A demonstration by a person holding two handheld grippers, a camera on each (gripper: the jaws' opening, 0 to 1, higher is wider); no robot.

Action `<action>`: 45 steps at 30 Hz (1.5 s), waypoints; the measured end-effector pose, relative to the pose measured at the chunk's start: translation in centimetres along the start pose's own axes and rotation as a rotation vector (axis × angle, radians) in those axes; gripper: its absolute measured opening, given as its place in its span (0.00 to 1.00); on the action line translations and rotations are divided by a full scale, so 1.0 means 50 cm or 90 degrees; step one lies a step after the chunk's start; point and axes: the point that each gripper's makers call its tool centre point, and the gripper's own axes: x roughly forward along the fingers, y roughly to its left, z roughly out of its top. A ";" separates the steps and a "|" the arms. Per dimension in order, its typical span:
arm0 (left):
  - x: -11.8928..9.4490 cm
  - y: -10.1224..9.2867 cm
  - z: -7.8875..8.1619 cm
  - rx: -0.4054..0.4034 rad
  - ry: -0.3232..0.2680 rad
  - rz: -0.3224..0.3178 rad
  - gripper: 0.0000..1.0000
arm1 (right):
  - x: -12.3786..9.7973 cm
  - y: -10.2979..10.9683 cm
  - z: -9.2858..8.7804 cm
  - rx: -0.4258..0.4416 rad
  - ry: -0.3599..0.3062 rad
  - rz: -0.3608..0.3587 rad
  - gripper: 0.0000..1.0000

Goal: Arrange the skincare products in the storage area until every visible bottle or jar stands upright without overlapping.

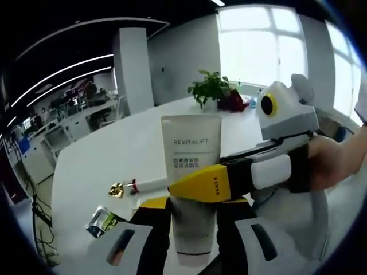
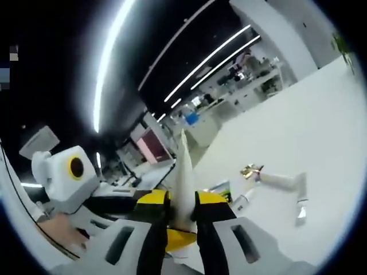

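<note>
Big white table (image 1: pixel 103 154) in an open office, potted plant (image 1: pixel 211 89) at the far end. Both grippers pinch one white REVITALIFT tube (image 1: pixel 191 172), held upright in the air: left gripper (image 1: pixel 194 229) low, right gripper (image 2: pixel 182 215) across its middle.

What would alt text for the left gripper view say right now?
A white Revitalift tube stands upright between the left gripper jaws, while the right gripper reaches in from the right and clamps its yellow-tipped jaws across the tube's middle. Behind, on the white table, lie a gold-capped white item and a small sachet; a potted plant stands farther back.
</note>
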 end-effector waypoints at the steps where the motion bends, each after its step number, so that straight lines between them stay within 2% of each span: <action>1: 0.000 0.001 -0.001 -0.001 0.000 0.001 0.35 | 0.001 0.000 -0.001 -0.001 0.000 -0.001 0.17; 4: 0.000 0.000 -0.009 -0.002 0.008 0.002 0.35 | 0.001 -0.003 -0.007 -0.038 0.001 -0.015 0.16; 8: -0.004 -0.006 -0.015 -0.009 0.006 -0.010 0.35 | -0.006 0.002 -0.012 -0.026 -0.005 -0.007 0.15; 17: -0.002 -0.012 -0.018 -0.013 -0.009 -0.014 0.36 | -0.010 -0.004 -0.014 -0.043 0.000 0.001 0.13; 24: 0.001 -0.022 -0.030 -0.025 -0.016 -0.022 0.37 | -0.015 -0.009 -0.026 -0.072 0.026 0.007 0.12; 37: -0.006 -0.038 -0.043 0.005 -0.015 -0.091 0.36 | -0.028 -0.006 -0.039 -0.203 0.081 0.047 0.11; 42: -0.010 -0.044 -0.053 0.012 -0.010 -0.113 0.47 | -0.033 -0.021 -0.044 -0.226 0.093 0.059 0.11; 45: -0.013 -0.039 -0.068 0.020 0.002 -0.114 0.49 | -0.035 -0.038 -0.064 -0.246 0.119 0.059 0.11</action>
